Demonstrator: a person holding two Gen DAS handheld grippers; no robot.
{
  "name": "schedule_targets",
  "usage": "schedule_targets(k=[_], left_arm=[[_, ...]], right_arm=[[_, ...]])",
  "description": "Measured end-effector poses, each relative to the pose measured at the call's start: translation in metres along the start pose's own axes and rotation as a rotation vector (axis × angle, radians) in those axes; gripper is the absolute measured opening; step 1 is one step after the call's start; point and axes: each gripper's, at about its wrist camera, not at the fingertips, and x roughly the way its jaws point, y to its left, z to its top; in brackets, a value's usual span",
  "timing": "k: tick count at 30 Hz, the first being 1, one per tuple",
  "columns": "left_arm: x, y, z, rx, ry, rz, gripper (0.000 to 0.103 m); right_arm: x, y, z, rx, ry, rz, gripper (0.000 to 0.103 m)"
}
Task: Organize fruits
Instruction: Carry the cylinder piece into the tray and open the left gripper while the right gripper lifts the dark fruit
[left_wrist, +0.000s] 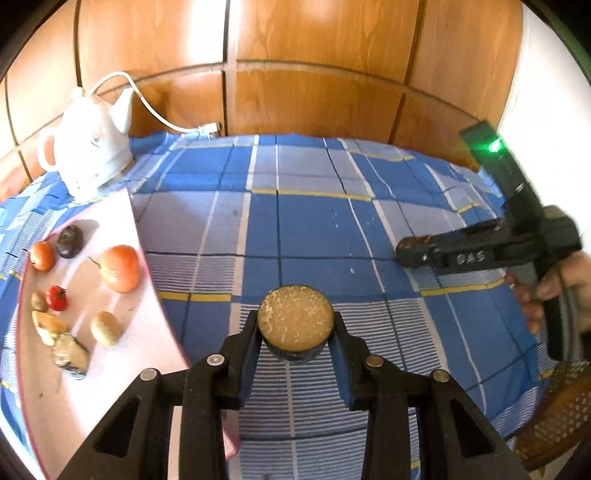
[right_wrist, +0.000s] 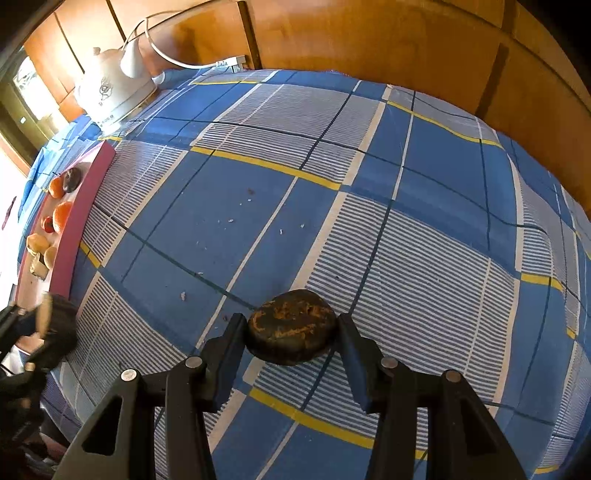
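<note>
Over the blue, white and yellow checked tablecloth (left_wrist: 314, 221) we hold 2 black two-finger grippers. Our left gripper (left_wrist: 295, 325) has its jaws drawn narrow and pressed on both sides of a round, dark-skinned fruit half with a grainy tan cut face (left_wrist: 294, 320), which is turned up toward the camera. Our right gripper (right_wrist: 291, 328) is closed a little wider around a dark brown, rounded fruit piece with orange streaks on its skin (right_wrist: 291, 325), and both pads touch its sides. From the left wrist view this gripper reaches in from the right edge, with a hand (left_wrist: 554, 295) on its handle.

Left of both grippers lies a flat pale pink board with a darker pink edge (left_wrist: 110, 210). On it sit a large orange-red round fruit (left_wrist: 120, 268), a smaller orange fruit (left_wrist: 41, 255) just beside a dark purple plum-like fruit (left_wrist: 69, 241), a small red tomato-like fruit (left_wrist: 56, 297), a tan oval fruit (left_wrist: 106, 328), and some cut pieces near the board's closer end, whose kind we cannot tell.

At the far left corner of the cloth stands a white electric kettle (left_wrist: 86, 155) with its white cord (left_wrist: 155, 110) running along the wooden panelled wall (left_wrist: 314, 55).
</note>
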Motion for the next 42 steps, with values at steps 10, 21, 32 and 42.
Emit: schedule_targets(k=[10,21,32,42], left_arm=[[-0.028,0.008,-0.001,-0.027,-0.032,0.006,0.036],[-0.042,0.015,-0.005,-0.05,-0.049,0.02,0.036],[-0.044,0.024,-0.009,-0.071,-0.044,0.03,0.036],[-0.064,0.083,-0.023,-0.205,-0.046,0.105,0.036]], right_arm=[[0.006,0.014,-0.004,-0.069,0.017,-0.084,0.05],[0.006,0.005,0.003,-0.037,0.031,-0.068,0.05],[0.002,0.004,0.007,-0.034,0.011,-0.102,0.05],[-0.002,0.01,0.004,-0.068,-0.014,-0.117,0.05]])
